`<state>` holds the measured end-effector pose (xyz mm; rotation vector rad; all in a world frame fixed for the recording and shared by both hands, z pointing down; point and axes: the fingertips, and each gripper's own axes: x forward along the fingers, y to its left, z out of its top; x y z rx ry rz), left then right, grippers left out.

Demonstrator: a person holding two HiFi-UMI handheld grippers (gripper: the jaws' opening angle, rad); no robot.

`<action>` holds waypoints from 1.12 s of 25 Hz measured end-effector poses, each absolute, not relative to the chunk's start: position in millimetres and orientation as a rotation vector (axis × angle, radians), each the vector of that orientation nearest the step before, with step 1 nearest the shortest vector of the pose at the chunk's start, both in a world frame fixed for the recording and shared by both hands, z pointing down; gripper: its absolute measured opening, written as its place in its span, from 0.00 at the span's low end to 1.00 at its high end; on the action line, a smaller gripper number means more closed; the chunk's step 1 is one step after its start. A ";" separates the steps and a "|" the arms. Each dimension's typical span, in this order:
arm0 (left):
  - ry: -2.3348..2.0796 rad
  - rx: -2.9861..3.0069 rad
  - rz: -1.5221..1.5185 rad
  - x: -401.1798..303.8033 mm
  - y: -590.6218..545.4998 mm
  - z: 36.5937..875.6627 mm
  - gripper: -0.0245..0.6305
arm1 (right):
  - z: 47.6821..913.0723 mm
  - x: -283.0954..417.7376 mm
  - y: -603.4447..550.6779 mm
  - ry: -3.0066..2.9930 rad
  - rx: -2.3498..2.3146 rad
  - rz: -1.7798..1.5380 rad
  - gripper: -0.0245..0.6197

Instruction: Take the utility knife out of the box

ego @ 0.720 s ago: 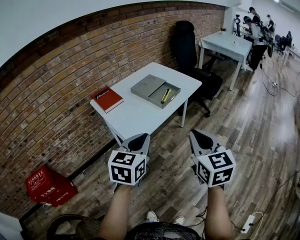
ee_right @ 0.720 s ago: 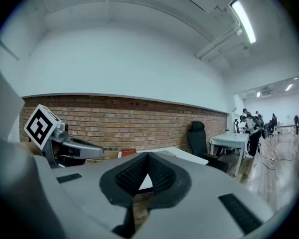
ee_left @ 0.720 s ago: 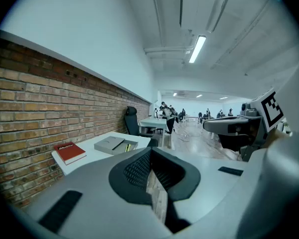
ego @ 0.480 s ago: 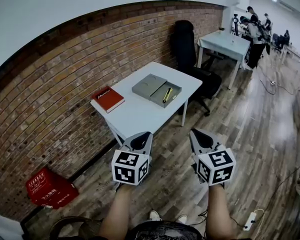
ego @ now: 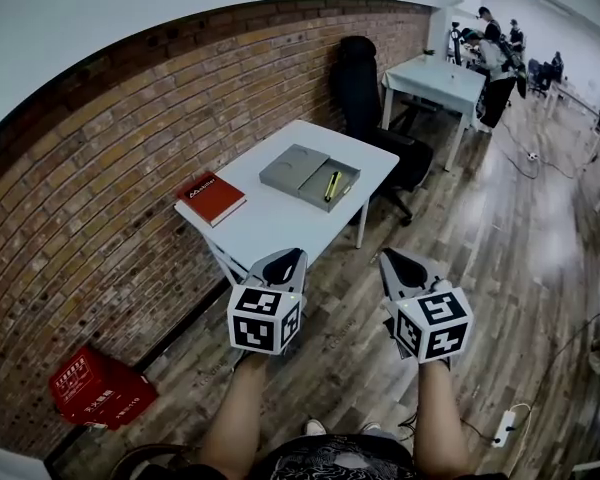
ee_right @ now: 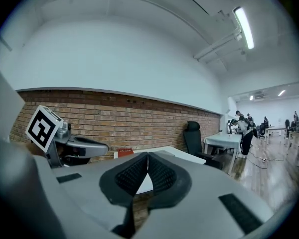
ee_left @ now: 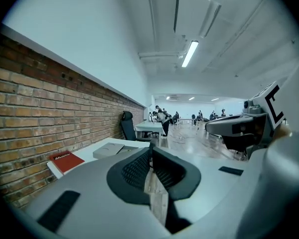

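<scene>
Seen from above, a white bench stands against a brick wall in the upper middle of the frame. On it lies an open grey box. The yellow utility knife rests inside the box's right half, untouched. A red book lies near the bench's left end, apart from the box. A black chair stands beyond the bench, and a red crate sits on the wooden floor at lower left.

In the lower middle, two bare forearms hold the left gripper and the right gripper side by side over the floor, short of the bench and well apart from the box. Each gripper's own view shows its jaws pressed together at the tips with nothing between them.

Compared with half a second ago, the bench, chair and far room have slid slightly toward the upper left of the frame. The grippers keep much the same place and spacing. The knife, box and book lie as they did.
</scene>
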<state>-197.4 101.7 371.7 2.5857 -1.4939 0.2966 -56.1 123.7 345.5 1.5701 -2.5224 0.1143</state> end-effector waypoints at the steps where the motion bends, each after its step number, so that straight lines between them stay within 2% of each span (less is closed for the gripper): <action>1: -1.487 2.590 0.296 -197.7 99.5 371.9 0.08 | 345.2 -56.1 122.3 -2.519 1.575 0.113 0.07; 17: -1.538 2.537 0.303 -179.5 39.1 391.5 0.08 | 363.1 -33.5 58.0 -2.551 1.525 0.151 0.07; 25: -1.627 2.458 0.338 -139.1 -31.5 400.9 0.17 | 368.8 8.2 -22.1 -2.603 1.430 0.176 0.07; 28: -1.670 2.420 0.379 -127.9 -56.0 404.9 0.24 | 367.1 23.1 -51.8 -2.626 1.408 0.185 0.07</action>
